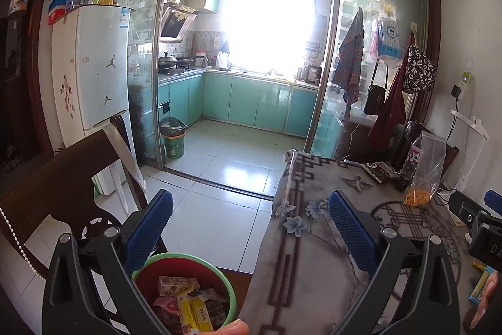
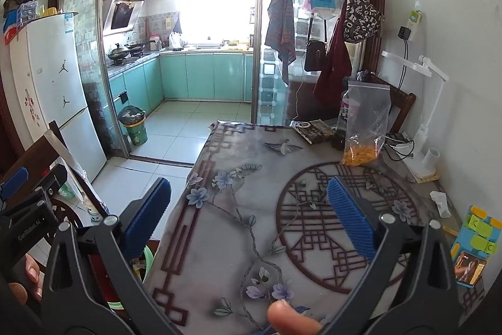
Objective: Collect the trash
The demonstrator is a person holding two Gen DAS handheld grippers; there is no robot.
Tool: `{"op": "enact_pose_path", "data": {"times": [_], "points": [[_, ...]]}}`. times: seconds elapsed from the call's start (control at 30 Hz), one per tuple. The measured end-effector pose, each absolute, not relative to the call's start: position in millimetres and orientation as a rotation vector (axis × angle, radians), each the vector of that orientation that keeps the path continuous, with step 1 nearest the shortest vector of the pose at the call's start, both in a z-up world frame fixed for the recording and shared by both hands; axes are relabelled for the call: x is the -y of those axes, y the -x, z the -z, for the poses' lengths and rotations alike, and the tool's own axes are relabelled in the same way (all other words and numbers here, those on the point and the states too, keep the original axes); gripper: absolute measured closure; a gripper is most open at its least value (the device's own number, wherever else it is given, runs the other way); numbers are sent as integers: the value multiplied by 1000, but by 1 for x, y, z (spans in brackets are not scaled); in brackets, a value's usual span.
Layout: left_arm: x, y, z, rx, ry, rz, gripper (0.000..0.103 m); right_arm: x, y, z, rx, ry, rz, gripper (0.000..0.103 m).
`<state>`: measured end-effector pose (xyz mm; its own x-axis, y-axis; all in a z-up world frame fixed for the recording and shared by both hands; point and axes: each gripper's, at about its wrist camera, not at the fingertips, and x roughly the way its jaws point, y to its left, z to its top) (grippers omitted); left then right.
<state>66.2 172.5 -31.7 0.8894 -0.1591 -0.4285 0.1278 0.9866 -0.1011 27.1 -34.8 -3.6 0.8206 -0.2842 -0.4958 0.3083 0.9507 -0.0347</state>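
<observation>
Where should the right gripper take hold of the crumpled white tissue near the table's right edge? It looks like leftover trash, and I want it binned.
Grip the crumpled white tissue across its raised upper bunch, coming from above with the right gripper open. It lies loose on the table with no rigid edge, so pinching the tallest folds should gather it. The small bin sits off the table's left side.
</observation>
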Motion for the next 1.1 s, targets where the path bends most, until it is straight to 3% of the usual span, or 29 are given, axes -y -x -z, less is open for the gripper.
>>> {"op": "enact_pose_path", "data": {"times": [1.1], "points": [[-155,-69,35,-488,23,149,8,54,-24,9,-548,-65,340,5]]}}
